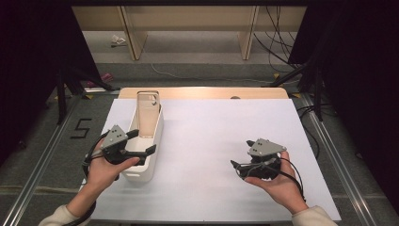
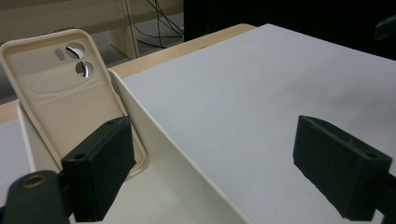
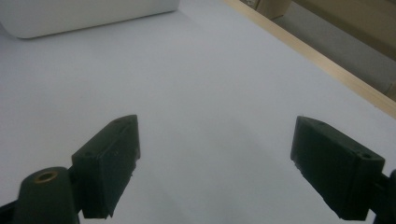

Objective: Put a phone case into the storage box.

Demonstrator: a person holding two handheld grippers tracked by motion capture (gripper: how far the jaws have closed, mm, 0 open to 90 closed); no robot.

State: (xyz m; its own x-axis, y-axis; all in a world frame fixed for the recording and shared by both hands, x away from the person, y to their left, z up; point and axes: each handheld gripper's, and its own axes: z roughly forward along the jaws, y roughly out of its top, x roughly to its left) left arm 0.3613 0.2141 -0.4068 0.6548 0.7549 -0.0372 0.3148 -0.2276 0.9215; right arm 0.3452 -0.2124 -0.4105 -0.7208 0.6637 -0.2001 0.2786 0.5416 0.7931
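Observation:
A beige phone case (image 1: 148, 113) stands upright, leaning against the far end of a white rectangular bin (image 1: 139, 172) at the table's left. In the left gripper view the phone case (image 2: 60, 93) shows its inside and camera cut-outs. My left gripper (image 1: 142, 141) is open above the bin's near half. Its jaws straddle the bin's right wall (image 2: 163, 140), one inside the bin and one over the table. Nothing is between them but that wall. My right gripper (image 1: 241, 153) is open above the white sheet at the right, holding nothing.
A white sheet (image 1: 211, 141) covers the table, with a wooden edge (image 1: 202, 92) along its far side. The bin's corner (image 3: 84, 14) shows at the top left of the right gripper view. Dark stands and cables flank the table on the floor.

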